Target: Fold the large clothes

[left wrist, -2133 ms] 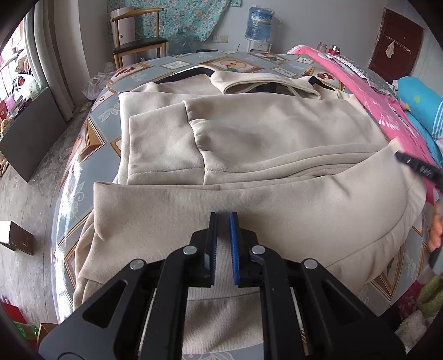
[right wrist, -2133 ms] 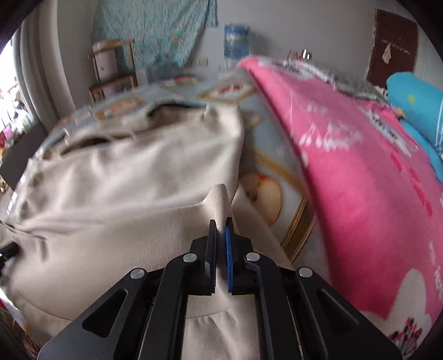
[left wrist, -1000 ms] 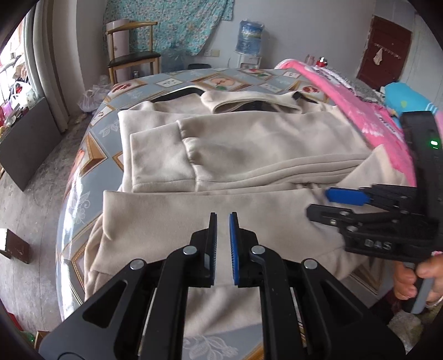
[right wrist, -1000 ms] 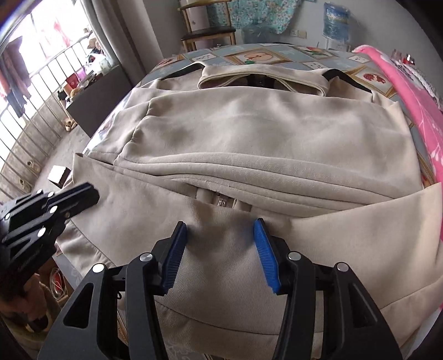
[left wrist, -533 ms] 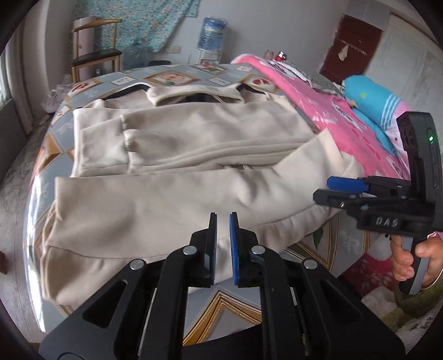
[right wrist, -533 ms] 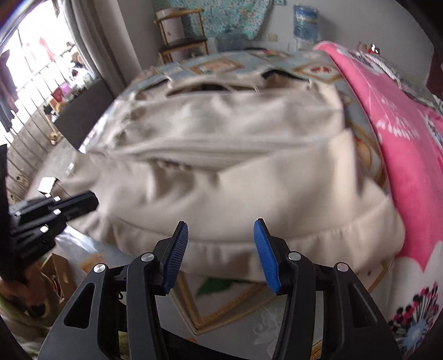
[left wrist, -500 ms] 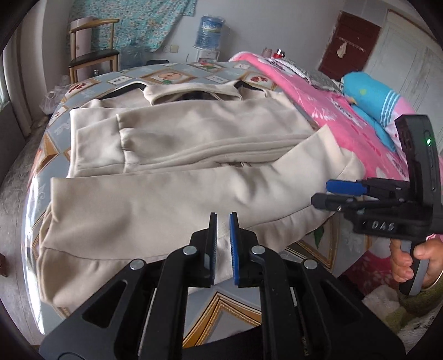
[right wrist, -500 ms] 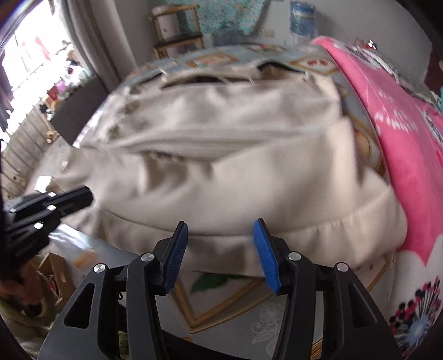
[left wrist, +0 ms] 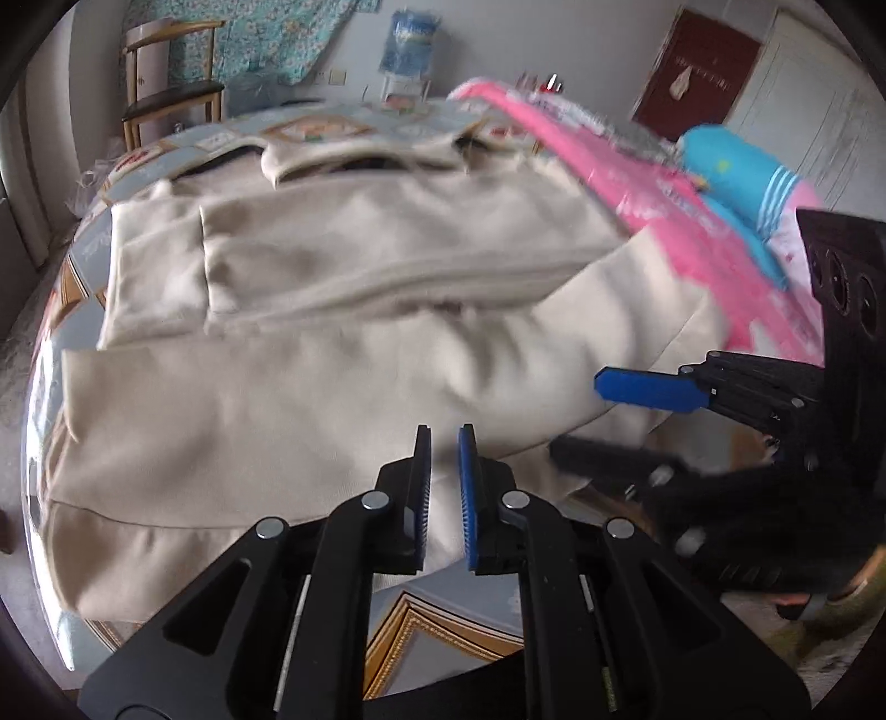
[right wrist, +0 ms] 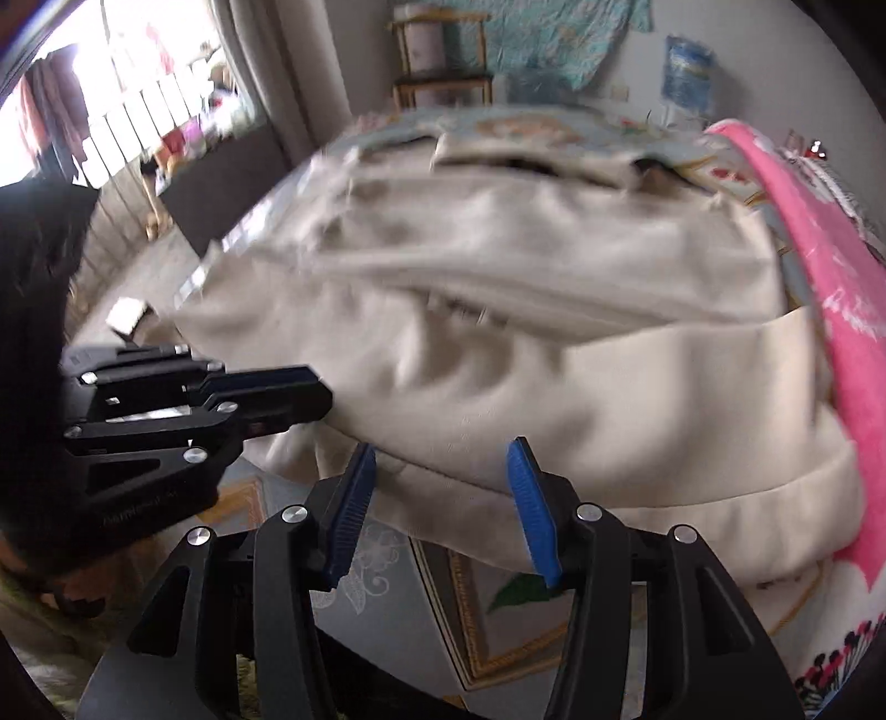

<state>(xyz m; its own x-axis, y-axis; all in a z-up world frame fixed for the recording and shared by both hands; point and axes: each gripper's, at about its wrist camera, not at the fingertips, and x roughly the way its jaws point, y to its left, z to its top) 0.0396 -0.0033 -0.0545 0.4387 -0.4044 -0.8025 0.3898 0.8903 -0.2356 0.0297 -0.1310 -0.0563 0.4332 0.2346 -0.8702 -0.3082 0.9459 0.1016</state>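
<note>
A large beige garment point(left wrist: 343, 310) lies folded on the bed, its lower half laid back over the upper half; it also shows in the right wrist view point(right wrist: 554, 332). My left gripper point(left wrist: 444, 443) sits at the garment's near hem with its jaws nearly together and nothing between them. My right gripper point(right wrist: 440, 459) is open and empty just in front of the hem. The right gripper also shows at the right of the left wrist view point(left wrist: 620, 415), close to the garment's right corner. The left gripper shows at the left of the right wrist view point(right wrist: 299, 393).
A patterned bed sheet point(left wrist: 443, 615) covers the bed. A pink blanket point(left wrist: 664, 188) and a blue pillow point(left wrist: 736, 166) lie on the right. A wooden chair point(left wrist: 166, 83) and a water bottle point(left wrist: 410, 39) stand at the far wall. The floor drops off on the left.
Both grippers let go of the garment's hem after laying it over, then drew back toward the bed's near edge. The right gripper opened wide and has moved closer to the left one.
</note>
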